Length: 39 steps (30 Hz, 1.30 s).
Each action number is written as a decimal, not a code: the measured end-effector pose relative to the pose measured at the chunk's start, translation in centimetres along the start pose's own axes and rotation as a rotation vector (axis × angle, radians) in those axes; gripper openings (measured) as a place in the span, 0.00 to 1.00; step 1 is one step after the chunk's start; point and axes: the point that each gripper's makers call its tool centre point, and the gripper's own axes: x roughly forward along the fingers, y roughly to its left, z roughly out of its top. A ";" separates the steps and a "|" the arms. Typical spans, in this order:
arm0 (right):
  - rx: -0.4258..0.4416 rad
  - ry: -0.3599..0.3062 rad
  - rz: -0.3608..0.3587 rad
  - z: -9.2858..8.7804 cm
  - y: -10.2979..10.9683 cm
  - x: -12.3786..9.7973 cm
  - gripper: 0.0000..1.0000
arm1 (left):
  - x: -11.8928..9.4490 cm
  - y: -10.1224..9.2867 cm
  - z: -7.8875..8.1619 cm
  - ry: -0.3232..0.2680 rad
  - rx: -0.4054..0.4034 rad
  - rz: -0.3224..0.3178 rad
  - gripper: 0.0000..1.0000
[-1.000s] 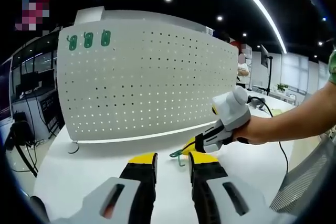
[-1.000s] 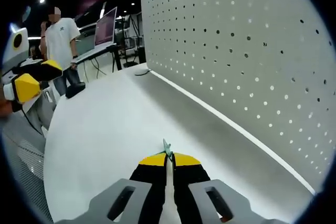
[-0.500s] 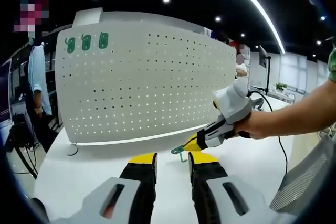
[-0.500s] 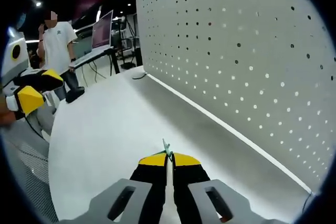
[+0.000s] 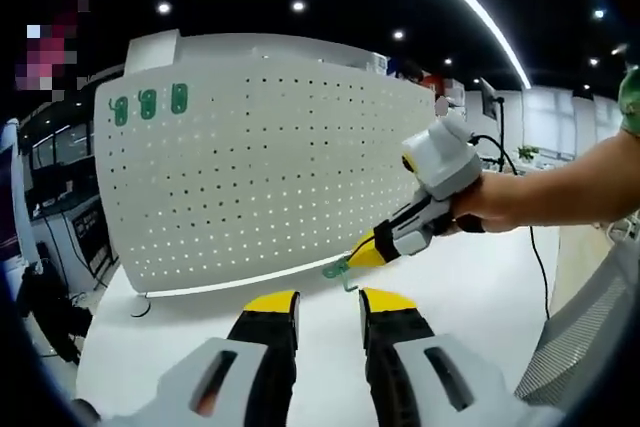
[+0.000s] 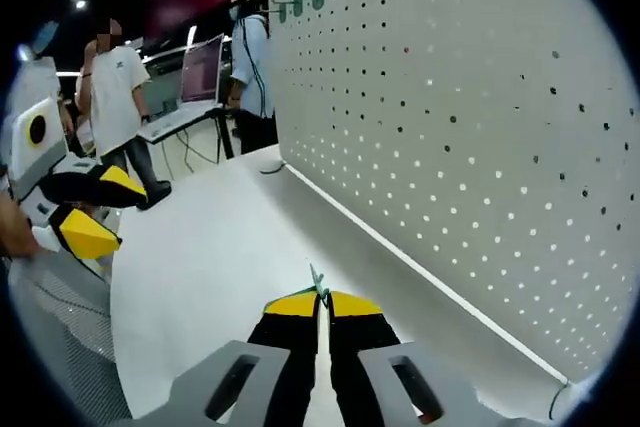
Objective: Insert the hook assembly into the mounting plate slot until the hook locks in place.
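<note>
- On the smooth white tabletop (image 5: 480,297), a white perforated metal mounting plate (image 5: 270,167) is stood upright; three green hooks (image 5: 148,104) are hung at its top corner.
- Behind the tabletop, an office room with ceiling lights, a monitor (image 6: 200,57) and standing people is seen.
- No readable writing is seen.
- The small green hook assembly (image 5: 338,272) is pinched in the right gripper (image 6: 318,299); the left gripper (image 5: 328,299) is held spread.

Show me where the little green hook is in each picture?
Left gripper view: the green hook hangs from the right gripper, right of centre, above the table.
Right gripper view: its tip pokes out between the shut fingers, low centre.
Shared landmark: the white pegboard.

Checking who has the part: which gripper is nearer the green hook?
Right. The right gripper is shut on the green hook; the left gripper hangs open just below it, not touching.
</note>
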 end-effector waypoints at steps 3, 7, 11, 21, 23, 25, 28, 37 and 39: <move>-0.005 -0.009 0.002 1.1 0.6 -0.8 0.01 | 0.0 -0.4 0.3 -0.004 0.026 -0.007 0.25; -0.012 -0.021 0.009 2.4 1.3 -1.8 0.01 | 0.0 -0.6 0.6 -0.010 0.048 -0.012 0.25; -0.013 -0.029 0.016 3.3 2.0 -2.7 0.01 | 0.1 -0.8 1.1 -0.018 0.066 -0.015 0.25; -0.016 -0.031 0.034 4.8 3.8 -4.4 0.01 | 0.6 -1.6 2.0 -0.029 0.180 -0.023 0.24; -0.017 -0.031 0.036 4.9 4.0 -4.6 0.01 | 0.7 -1.9 2.0 -0.026 0.209 -0.029 0.24; -0.018 -0.032 0.042 5.0 4.4 -4.8 0.01 | 0.8 -2.3 2.0 -0.026 0.237 -0.033 0.24; -0.013 -0.031 0.053 5.1 4.9 -5.1 0.01 | 1.0 -2.5 2.0 -0.024 0.267 -0.035 0.22; -0.014 -0.014 0.074 5.0 5.8 -5.5 0.01 | 1.0 -2.9 2.0 -0.023 0.344 -0.033 0.18; -0.013 -0.007 0.077 4.9 5.9 -5.5 0.01 | 1.0 -3.2 2.1 -0.029 0.368 -0.038 0.16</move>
